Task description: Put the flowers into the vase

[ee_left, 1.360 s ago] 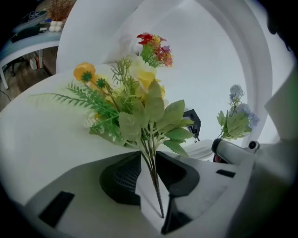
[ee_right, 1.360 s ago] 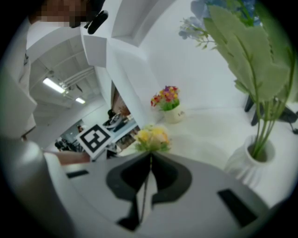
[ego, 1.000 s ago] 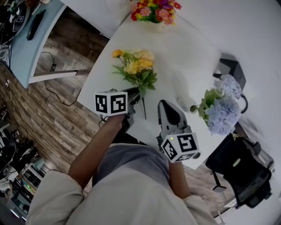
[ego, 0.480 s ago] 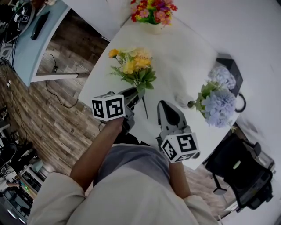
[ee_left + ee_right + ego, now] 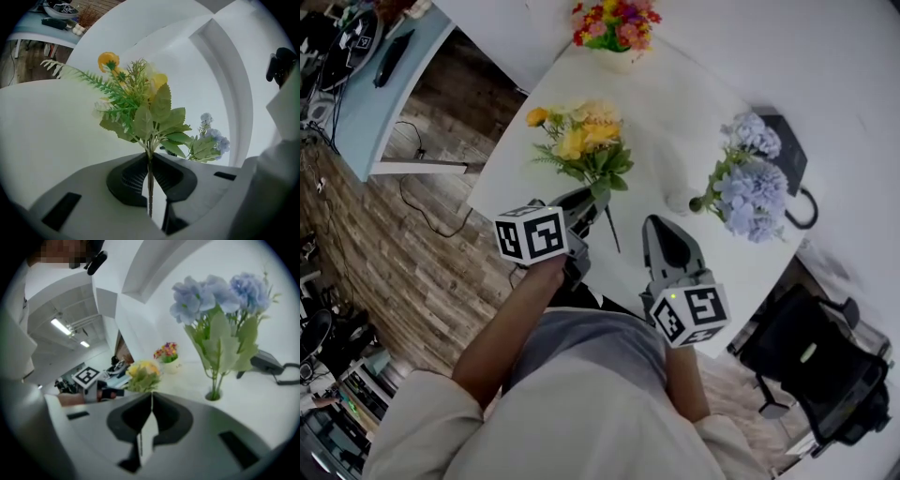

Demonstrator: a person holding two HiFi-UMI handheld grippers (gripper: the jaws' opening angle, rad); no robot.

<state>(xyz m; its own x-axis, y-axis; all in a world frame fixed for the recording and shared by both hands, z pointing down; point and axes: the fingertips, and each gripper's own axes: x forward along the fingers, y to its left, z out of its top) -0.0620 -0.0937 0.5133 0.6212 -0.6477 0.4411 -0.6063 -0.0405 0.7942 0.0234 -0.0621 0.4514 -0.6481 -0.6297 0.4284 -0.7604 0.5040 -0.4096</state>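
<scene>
At the near edge of the white table [image 5: 675,112], the person's two forearms reach forward from pale sleeves. Each hand sits behind a gripper that tilts somewhat downward. The bare left forearm [image 5: 502,328] runs up and to the right to the left gripper [image 5: 150,161]. Its jaws are clamped on the thin stem [image 5: 150,187] of a yellow flower bunch [image 5: 581,141]. The stem passes straight between the pads, and the leaves and blooms fan out beyond them toward the far side, over the left part of the table. Just to the right, the right gripper [image 5: 151,401] points the same way, its jaws pressed together with nothing between them. Farther on and to the right, a small white vase [image 5: 680,201] stands on the table with blue flowers [image 5: 748,183] in it, well apart from the yellow bunch. A black object with a cable [image 5: 795,164] lies beyond those. At the far edge sits a pot of mixed red and pink flowers [image 5: 614,23].
</scene>
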